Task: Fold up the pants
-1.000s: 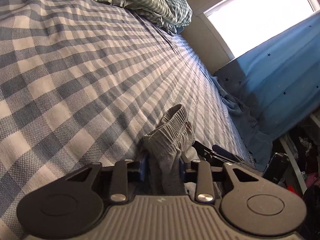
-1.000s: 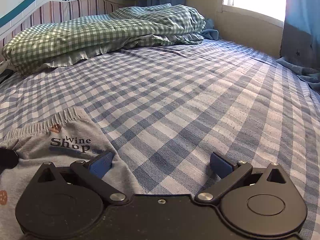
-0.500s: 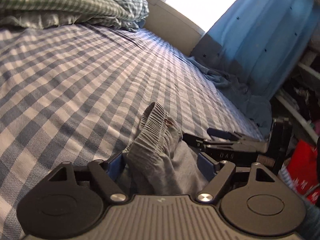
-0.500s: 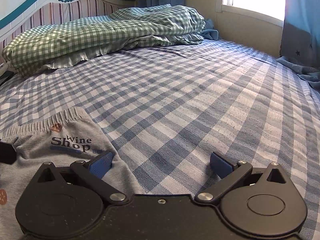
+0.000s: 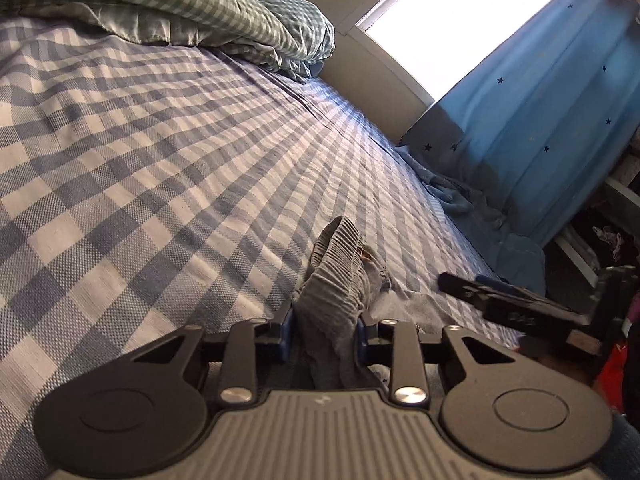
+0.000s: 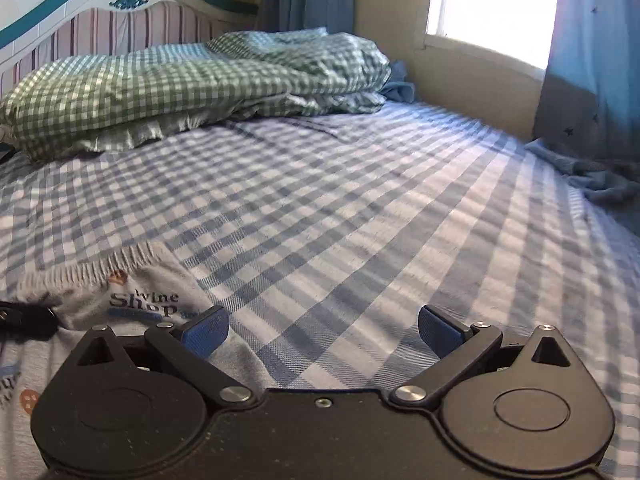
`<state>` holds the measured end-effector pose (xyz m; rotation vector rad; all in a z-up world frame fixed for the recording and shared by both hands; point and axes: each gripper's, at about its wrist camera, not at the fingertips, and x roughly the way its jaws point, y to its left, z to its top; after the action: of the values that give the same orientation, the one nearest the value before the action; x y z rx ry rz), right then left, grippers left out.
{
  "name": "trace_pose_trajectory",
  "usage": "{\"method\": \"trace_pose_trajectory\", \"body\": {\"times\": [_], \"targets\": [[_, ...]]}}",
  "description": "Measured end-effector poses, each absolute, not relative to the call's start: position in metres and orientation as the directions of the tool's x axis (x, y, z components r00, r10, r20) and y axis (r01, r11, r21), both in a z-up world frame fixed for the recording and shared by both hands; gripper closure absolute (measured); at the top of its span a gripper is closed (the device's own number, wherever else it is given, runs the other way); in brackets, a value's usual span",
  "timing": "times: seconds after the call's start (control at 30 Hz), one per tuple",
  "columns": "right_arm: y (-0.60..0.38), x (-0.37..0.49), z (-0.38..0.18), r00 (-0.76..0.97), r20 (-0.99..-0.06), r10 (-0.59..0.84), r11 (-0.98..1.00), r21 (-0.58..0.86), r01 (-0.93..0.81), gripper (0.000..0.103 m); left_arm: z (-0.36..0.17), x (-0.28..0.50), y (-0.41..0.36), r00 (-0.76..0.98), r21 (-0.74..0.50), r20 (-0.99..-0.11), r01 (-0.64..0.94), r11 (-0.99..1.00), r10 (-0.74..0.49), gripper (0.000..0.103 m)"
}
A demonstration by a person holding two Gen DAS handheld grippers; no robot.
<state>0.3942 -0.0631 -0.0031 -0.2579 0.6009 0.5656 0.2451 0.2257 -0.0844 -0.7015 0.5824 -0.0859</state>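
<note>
So the grey pants (image 5: 334, 300) are bunched up by the ribbed waistband at the lower middle of the left wrist view, with the rest spread flat on the checked bed sheet (image 5: 160, 168) toward the lower right. In the right wrist view the same pants can be seen at the lower left, "Wine Shop" print facing up.

What just changed: the left tool (image 5: 325, 326) was let go wide for a moment half a second ago and its jaws have just been closed back down, with the waistband between them. Both blue pads are now pressed against the gathered cloth, so it's clamped on the pants again. Looks like a re-grip, probably to get a better bite on the fabric before anything gets lifted.

The right tool (image 6: 323, 330) is spread wide with nothing between its pads, only sheet showing in the gap, and one pad sits over the pants' edge. Compared with a second ago the view has been raised a bit, with more headboard (image 6: 120, 12) showing at the upper left.

For the fold itself, nothing seems done yet. One corner is secured and the other side hasn't been grabbed.
</note>
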Motion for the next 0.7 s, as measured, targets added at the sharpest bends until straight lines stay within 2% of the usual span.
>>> {"method": "trace_pose_trajectory", "body": {"times": [0.13,0.33,0.47,0.53,0.57,0.7], "targets": [[-0.118,0.339,0.027,0.723,-0.604,0.334,0.888,-0.056,-0.457,0.001,-0.082,0.245,0.222,0.841,-0.614,-0.479,-0.115,0.781,-0.252,0.072],[-0.153,0.233,0.000,0.834,-0.543,0.096,0.916,-0.280,-0.288,0.001,-0.084,0.245,0.223,0.841,-0.629,-0.476,-0.122,0.768,-0.257,0.072],[-0.143,0.207,-0.022,0.851,-0.519,0.078,0.902,-0.328,-0.282,0.001,-0.081,0.246,0.218,0.840,-0.599,-0.489,-0.129,0.790,-0.234,0.075],[-0.129,0.202,-0.040,0.842,-0.536,0.058,0.866,-0.393,-0.310,0.001,-0.076,0.247,0.213,0.837,-0.575,-0.500,-0.127,0.808,-0.224,0.085],[-0.125,0.199,-0.047,0.855,-0.516,0.045,0.854,-0.425,-0.302,0.001,-0.072,0.247,0.209,0.839,-0.556,-0.502,-0.125,0.822,-0.212,0.085],[-0.138,0.191,-0.034,0.889,-0.457,0.039,0.889,-0.390,-0.240,0.001,-0.045,0.247,0.188,0.842,-0.457,-0.515,-0.114,0.882,-0.158,0.089]]}}
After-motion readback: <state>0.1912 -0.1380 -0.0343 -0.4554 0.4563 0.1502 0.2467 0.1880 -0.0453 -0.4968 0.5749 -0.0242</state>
